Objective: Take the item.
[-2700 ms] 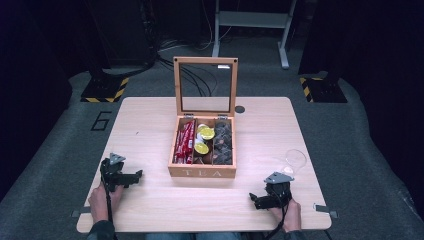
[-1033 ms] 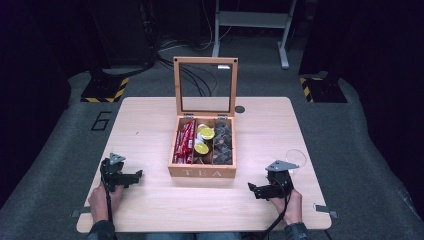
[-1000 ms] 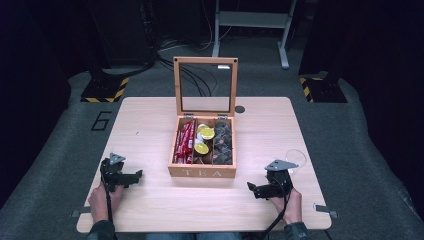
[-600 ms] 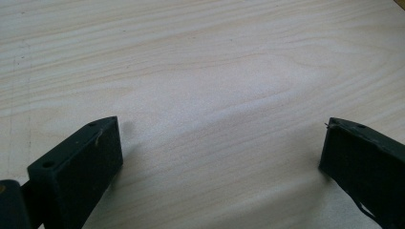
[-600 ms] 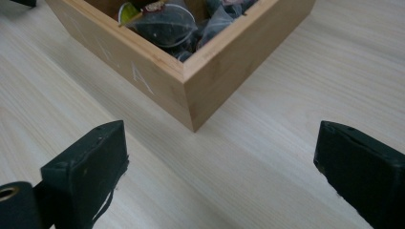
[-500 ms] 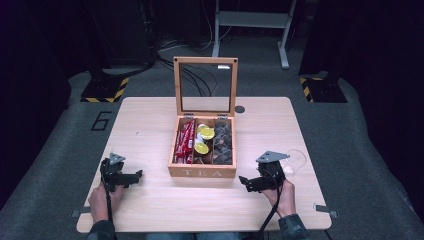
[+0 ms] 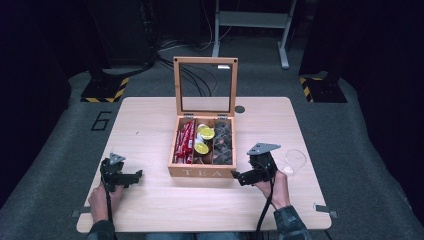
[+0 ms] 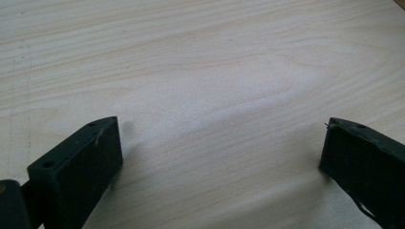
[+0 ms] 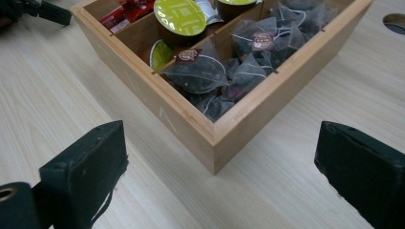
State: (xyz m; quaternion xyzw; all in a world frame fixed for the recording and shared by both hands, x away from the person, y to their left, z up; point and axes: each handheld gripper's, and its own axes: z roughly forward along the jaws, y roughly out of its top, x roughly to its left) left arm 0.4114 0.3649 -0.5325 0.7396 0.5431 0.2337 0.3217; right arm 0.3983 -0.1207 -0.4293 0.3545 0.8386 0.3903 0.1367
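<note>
A wooden tea box (image 7: pixel 202 173) stands mid-table with its glass lid (image 7: pixel 205 89) upright. It holds red packets (image 7: pixel 184 142) on the left, yellow-green capsules (image 7: pixel 205 134) in the middle and dark pyramid tea bags (image 7: pixel 223 143) on the right. My right gripper (image 7: pixel 238 177) is open, just off the box's front right corner. In the right gripper view that corner (image 9: pixel 216 143) lies ahead between the spread jaws (image 9: pixel 219 162), with the tea bags (image 9: pixel 200 74) and a capsule (image 9: pixel 179 15) behind it. My left gripper (image 7: pixel 137 174) is open and empty over bare wood (image 8: pixel 219 143), left of the box.
A clear glass cup (image 7: pixel 294 161) lies on the table just right of my right hand. A round cable hole (image 7: pixel 240 109) sits behind the box near the table's far edge. Dark floor, cables and a metal stand surround the table (image 7: pixel 150 120).
My right gripper has moved left and forward from the table's front right to the box's front right corner. The left gripper has stayed put.
</note>
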